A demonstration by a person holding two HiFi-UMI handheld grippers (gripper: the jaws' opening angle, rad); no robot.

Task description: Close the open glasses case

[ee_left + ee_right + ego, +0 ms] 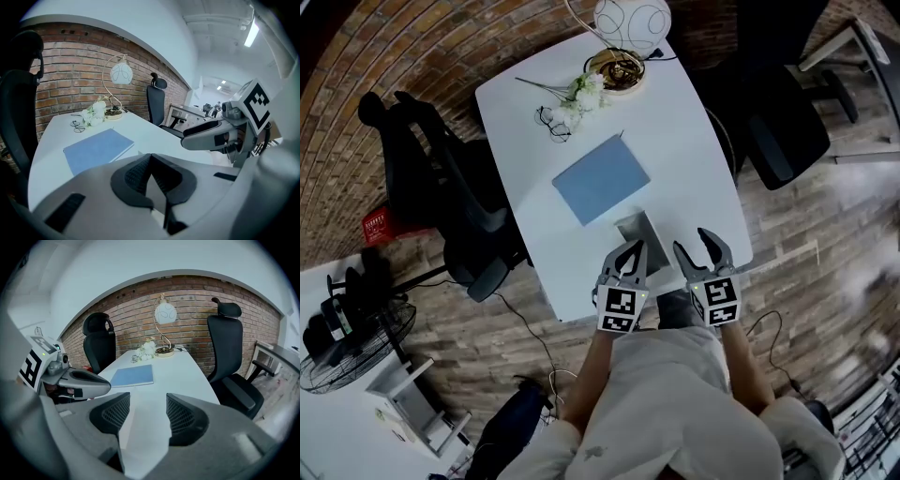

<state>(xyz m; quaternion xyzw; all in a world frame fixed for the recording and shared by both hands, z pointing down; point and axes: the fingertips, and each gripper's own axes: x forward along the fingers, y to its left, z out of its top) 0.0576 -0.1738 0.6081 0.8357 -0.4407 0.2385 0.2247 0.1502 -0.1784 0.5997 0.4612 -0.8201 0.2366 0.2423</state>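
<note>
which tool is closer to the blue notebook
Left. The left tool is just short of the near corner of the blue notebook; the right tool is farther off, by the right edge of the table.

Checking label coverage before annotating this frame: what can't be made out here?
- glasses case: small in the head view, its near end under the left gripper, so the lid state is unclear. In both gripper views it is not made out past the pads.
- lamp: its top is cut off by the head view's upper edge.
- glasses: too small in every view for detail.
</note>
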